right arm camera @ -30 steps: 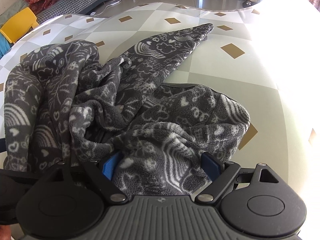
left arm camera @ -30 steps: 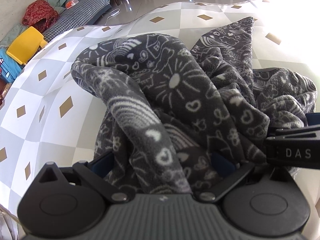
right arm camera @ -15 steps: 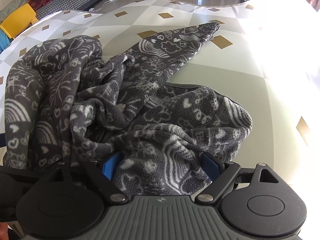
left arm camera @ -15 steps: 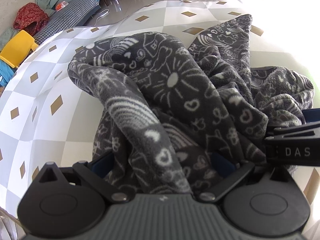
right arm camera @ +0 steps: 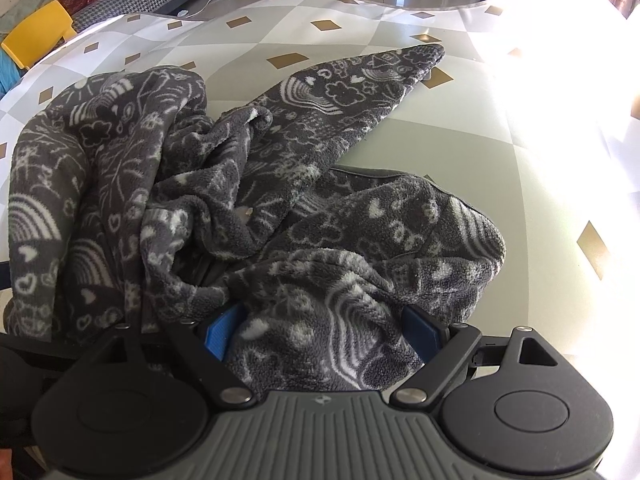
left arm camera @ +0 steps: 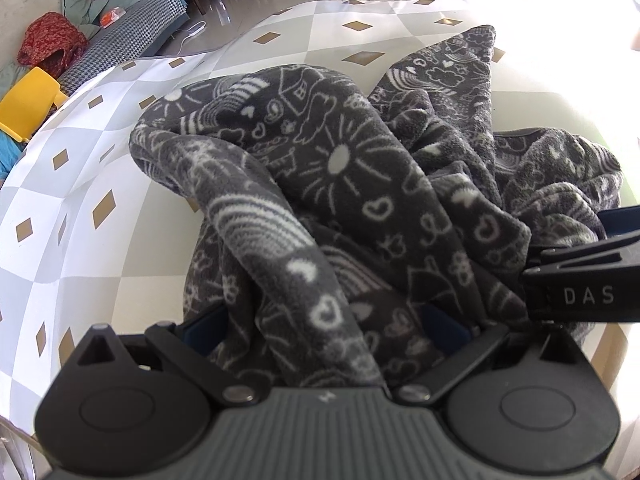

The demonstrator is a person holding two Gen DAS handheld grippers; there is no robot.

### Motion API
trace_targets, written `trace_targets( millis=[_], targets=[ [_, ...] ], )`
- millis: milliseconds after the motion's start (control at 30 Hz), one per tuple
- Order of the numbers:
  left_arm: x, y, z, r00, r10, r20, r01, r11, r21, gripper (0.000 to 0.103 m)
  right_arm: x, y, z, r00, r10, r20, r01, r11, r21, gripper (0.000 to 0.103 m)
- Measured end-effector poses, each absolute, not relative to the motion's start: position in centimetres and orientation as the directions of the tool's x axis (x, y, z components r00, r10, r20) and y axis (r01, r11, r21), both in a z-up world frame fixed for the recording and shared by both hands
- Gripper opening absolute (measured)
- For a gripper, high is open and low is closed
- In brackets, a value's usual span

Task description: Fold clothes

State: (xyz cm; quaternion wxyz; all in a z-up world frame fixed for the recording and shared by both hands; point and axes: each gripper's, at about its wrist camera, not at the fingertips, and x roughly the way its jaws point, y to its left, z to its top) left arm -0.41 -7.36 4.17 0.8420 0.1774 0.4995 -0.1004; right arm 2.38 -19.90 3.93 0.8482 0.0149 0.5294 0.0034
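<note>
A dark grey fleece garment (left arm camera: 348,184) with white doodle prints lies crumpled on the checked tablecloth (left arm camera: 80,240). One pointed end (right arm camera: 400,64) stretches away over the tablecloth (right arm camera: 440,152). My left gripper (left arm camera: 324,320) points down into the near left of the heap, its jaws wide, with folds of fleece piled between the blue pads (left arm camera: 204,326). My right gripper (right arm camera: 320,328) stands the same way at the near right of the garment (right arm camera: 280,200), jaws wide around a bunched fold. Its black body (left arm camera: 584,292) shows beside the left one. Both sets of fingertips are hidden under cloth.
Beyond the table's far edge lie a glossy floor, a houndstooth sofa (left arm camera: 132,36) with a red cloth (left arm camera: 48,40) on it, and a yellow chair (left arm camera: 28,104). Strong glare (right arm camera: 560,80) washes out the table's right side.
</note>
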Motion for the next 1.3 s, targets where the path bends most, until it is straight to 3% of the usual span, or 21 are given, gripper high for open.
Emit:
trace_targets(
  millis=[400, 867, 1300],
  targets=[
    [-0.1, -7.5, 4.8, 0.505, -0.002, -0.863, 0.373, 0.902, 0.216, 0.103, 3.0, -19.5, 3.8, 0.434, 0.003, -0.901, 0.014, 1.0, 0.01, 0.085],
    [-0.4, -6.4, 6.9, 0.514, -0.078, -0.854, 0.362, 0.923, 0.133, 0.103, 2.9, -20.1, 4.0, 0.411, 0.022, -0.912, 0.041, 0.998, 0.042, 0.085],
    [1.5, -4.5, 9.7, 0.597, -0.084, -0.798, 0.271, 0.957, 0.103, 0.103, 2.8, -20.0, 3.9, 0.412, 0.016, -0.911, 0.048, 0.998, 0.039, 0.085]
  ],
)
